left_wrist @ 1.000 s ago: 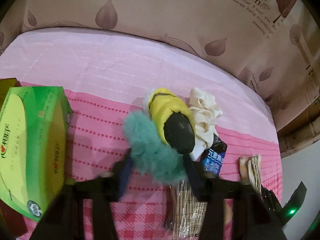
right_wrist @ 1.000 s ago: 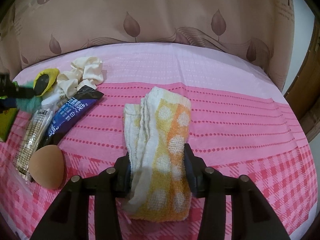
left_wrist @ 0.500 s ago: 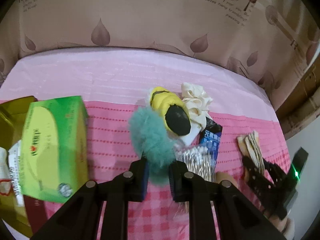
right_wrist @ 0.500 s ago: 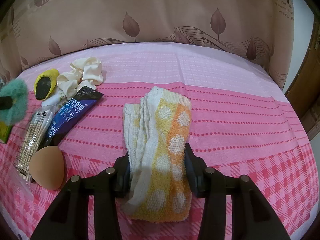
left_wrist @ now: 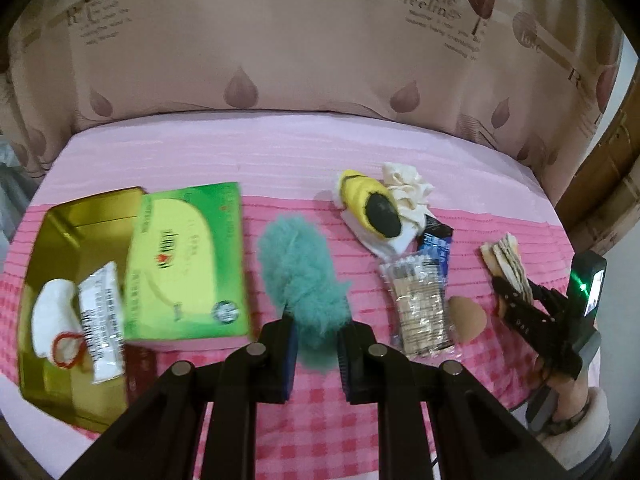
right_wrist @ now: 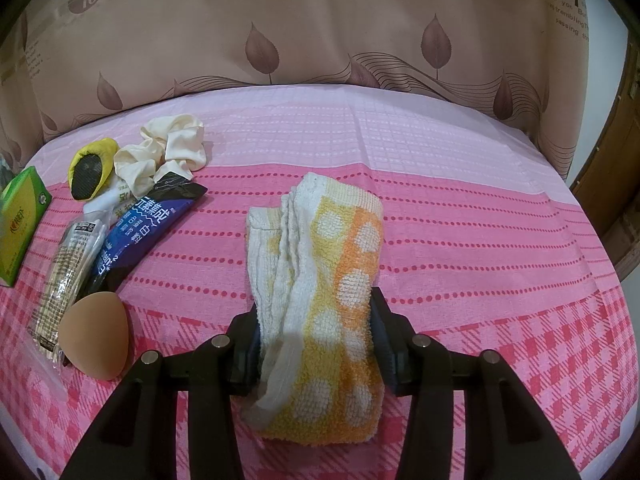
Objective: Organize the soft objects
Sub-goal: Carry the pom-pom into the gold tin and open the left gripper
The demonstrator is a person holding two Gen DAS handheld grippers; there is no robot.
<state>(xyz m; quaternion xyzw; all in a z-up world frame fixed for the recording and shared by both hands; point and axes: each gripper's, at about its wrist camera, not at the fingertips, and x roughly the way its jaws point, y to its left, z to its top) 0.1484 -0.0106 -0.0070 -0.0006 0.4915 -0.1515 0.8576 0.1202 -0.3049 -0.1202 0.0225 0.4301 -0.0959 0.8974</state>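
Left hand-held gripper (left_wrist: 316,340) is pinched tight on the near tail of the teal fluffy puff (left_wrist: 302,276), right beside the green tissue box (left_wrist: 188,264), and the risk is plain: such a thin bite of loose fluff could slide out on the way over that box to the gold tin (left_wrist: 68,240) beyond it. Right of the box, the right hand-held gripper (right_wrist: 316,344) has closed around the middle of the folded orange-dotted towel (right_wrist: 320,280), both ends drooping onto the pink surface (right_wrist: 480,240), where its layers could splay open.
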